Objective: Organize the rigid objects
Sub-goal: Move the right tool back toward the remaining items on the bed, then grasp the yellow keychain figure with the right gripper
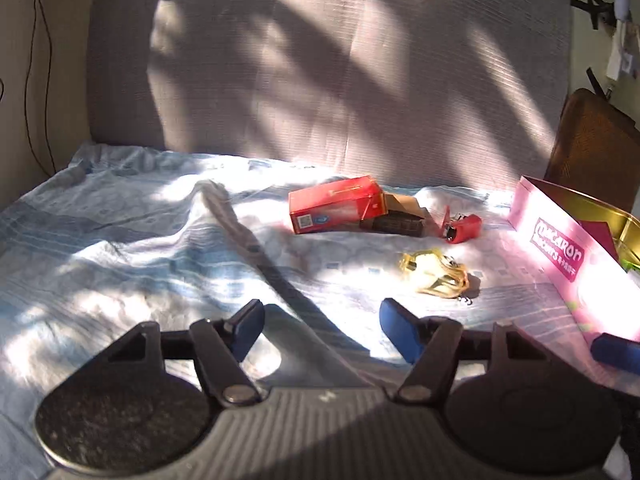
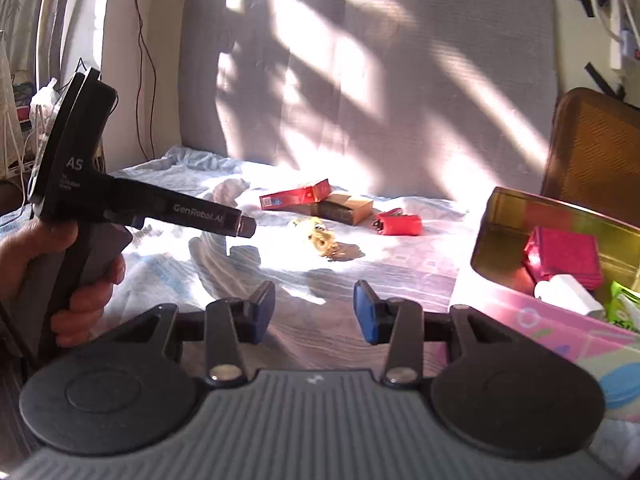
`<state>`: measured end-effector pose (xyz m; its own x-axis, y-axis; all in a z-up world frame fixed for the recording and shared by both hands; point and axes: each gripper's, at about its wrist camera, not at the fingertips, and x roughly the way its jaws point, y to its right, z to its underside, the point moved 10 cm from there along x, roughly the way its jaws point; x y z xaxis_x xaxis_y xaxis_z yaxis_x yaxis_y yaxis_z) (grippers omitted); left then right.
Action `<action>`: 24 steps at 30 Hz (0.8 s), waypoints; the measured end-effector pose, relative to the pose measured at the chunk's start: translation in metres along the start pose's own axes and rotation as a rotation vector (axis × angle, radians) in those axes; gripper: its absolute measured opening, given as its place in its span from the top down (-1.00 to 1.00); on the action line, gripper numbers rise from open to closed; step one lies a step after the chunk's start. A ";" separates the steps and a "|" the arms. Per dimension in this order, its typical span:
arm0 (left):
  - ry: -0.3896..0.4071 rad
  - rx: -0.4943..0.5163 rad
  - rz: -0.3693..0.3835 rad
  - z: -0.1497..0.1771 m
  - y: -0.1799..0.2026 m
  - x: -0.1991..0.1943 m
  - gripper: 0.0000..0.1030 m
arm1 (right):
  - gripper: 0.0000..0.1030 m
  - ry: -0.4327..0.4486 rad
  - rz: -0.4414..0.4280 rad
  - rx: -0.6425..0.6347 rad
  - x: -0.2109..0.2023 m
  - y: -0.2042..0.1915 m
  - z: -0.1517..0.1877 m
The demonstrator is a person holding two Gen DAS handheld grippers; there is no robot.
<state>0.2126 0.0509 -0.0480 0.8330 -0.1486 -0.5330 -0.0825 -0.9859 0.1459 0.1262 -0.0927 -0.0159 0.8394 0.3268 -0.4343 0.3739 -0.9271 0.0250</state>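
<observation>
On the blue-and-white bedsheet (image 1: 132, 240) lie a red carton (image 1: 334, 204) (image 2: 295, 195), a brown box (image 1: 394, 218) (image 2: 346, 208) against it, a small red clip-like object (image 1: 460, 227) (image 2: 398, 224) and a yellow translucent clip (image 1: 434, 274) (image 2: 318, 236). At the right stands a pink "macaron" box (image 1: 560, 248) (image 2: 560, 332) with a gold inside, holding a red glittery item (image 2: 564, 256), a white item (image 2: 568, 294) and a green item (image 2: 624, 308). My left gripper (image 1: 320, 332) (image 2: 248, 228) is open and empty, short of the objects. My right gripper (image 2: 314, 310) is open and empty, left of the box.
A grey upholstered backrest (image 1: 320, 60) rises behind the sheet. A brown mesh chair back (image 2: 592, 152) stands behind the box at the right. A dark cable (image 2: 142, 60) hangs on the wall at the left. A sheet fold (image 1: 224, 200) rises left of the red carton.
</observation>
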 end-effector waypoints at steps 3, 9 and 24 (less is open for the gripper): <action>0.036 -0.028 -0.025 -0.006 -0.009 0.000 -0.33 | 0.12 -0.053 0.002 0.035 0.037 0.000 -0.012; 0.010 -0.111 0.003 -0.006 -0.024 0.007 -0.33 | -0.01 -0.152 0.008 0.067 0.116 0.010 -0.028; -0.094 -0.048 0.439 0.015 0.050 -0.006 -0.38 | 0.20 -0.184 0.002 -0.025 0.007 0.001 0.033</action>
<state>0.1948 0.0011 -0.0500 0.6709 -0.5606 -0.4853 -0.3895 -0.8234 0.4127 0.1195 -0.0968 -0.0490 0.7550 0.2838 -0.5912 0.3835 -0.9223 0.0471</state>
